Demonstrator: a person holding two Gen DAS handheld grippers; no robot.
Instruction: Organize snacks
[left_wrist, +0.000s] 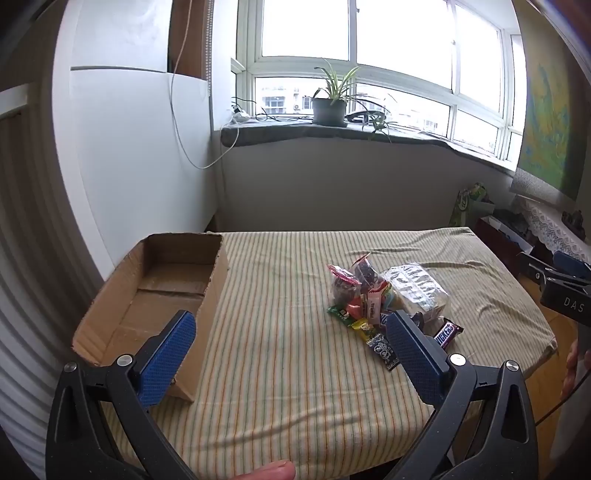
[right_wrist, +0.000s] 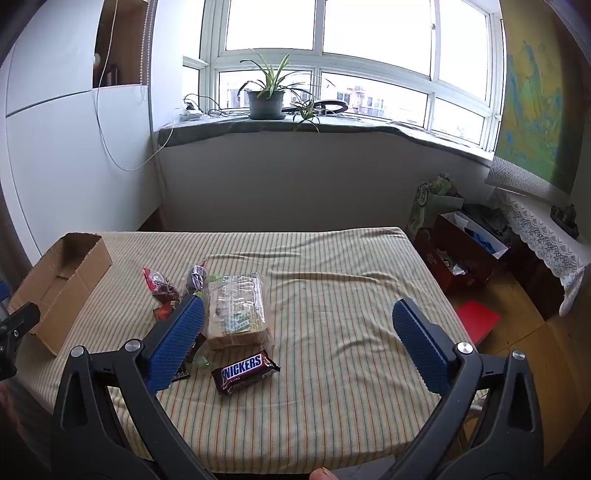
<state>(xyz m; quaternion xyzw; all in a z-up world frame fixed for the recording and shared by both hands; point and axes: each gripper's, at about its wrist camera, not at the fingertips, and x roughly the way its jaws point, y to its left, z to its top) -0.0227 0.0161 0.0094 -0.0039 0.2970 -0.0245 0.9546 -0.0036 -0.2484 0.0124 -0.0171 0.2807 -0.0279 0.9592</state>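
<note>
Starting from nothing, you are holding both grippers, left gripper and right gripper, spread wide and empty while the cardboard box is sitting unfilled and the snack pile is waiting on the striped cloth.

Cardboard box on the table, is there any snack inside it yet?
No, the cardboard box shows only its bare brown floor, while the snacks lie piled on the striped cloth.

Both tongs look alike: black plastic scissor-like arms with triangular cut-outs, silver round screws at the pivots, and flat blue pads with a fine dotted grip texture. The left tongs and right tongs match. At the left-wrist frame's right edge, a black body carries white letters "DAS".
</note>
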